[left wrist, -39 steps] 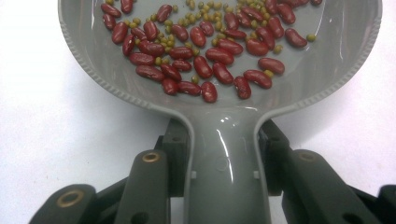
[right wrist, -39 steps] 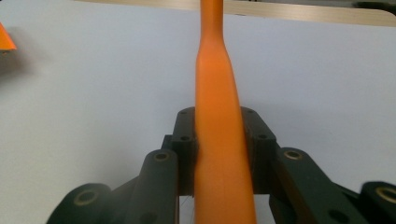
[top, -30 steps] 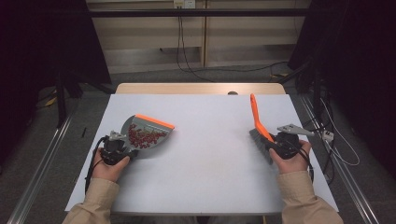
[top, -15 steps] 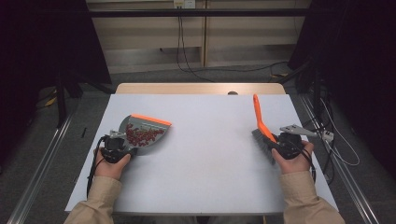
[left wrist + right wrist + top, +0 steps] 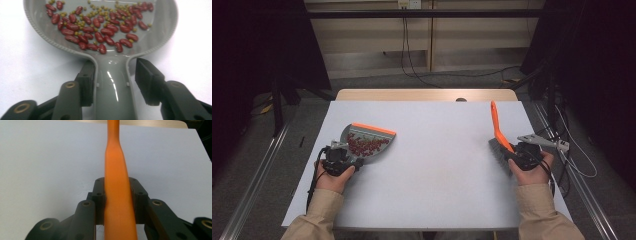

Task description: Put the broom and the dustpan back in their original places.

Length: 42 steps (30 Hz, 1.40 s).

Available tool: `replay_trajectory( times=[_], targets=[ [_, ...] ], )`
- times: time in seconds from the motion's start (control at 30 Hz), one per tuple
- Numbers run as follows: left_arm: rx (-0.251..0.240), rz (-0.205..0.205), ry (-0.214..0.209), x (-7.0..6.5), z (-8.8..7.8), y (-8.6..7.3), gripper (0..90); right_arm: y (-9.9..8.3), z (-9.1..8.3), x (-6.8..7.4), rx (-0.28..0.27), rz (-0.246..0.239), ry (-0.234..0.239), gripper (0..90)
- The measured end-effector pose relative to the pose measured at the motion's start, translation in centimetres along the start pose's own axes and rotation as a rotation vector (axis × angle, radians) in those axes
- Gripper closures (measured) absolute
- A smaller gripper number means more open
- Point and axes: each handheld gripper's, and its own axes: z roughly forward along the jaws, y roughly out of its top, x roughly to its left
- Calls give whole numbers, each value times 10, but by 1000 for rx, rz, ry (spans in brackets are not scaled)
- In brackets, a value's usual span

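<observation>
Left gripper (image 5: 113, 82) jaws just opened off dustpan (image 5: 112, 75) handle.

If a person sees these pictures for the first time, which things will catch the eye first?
First, the grey dustpan at the table's left, full of red beans and small greenish ones. The left hand-held gripper has just been opening around its handle; the right-hand jaw stands clear of it. At the right, the right hand-held gripper clamps the bright orange brush, handle pointing away from the person.
</observation>
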Motion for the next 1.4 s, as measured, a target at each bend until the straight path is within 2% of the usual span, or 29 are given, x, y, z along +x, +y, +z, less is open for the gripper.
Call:
replay_trajectory(
  times=[0.13,0.33,0.53,0.7,0.97,1.4],
  targets=[
    [-8,0,-22,-4,-1,-2,427,0,0,-4,-2,4,-20,709],
    [-14,0,-60,-8,-2,-5,367,-2,1,-6,7,-2,-39,709],
    [-26,18,-95,-14,-4,-7,350,-5,4,-5,12,-15,-52,709],
    [-22,26,-125,-14,-4,-7,330,-5,6,0,8,-21,-46,709],
    [-31,25,-131,-14,-3,-6,324,-4,11,9,6,-34,-43,708],
    [-40,30,-135,-14,-6,-6,318,-2,6,-2,-7,-11,-60,709]
  ],
)
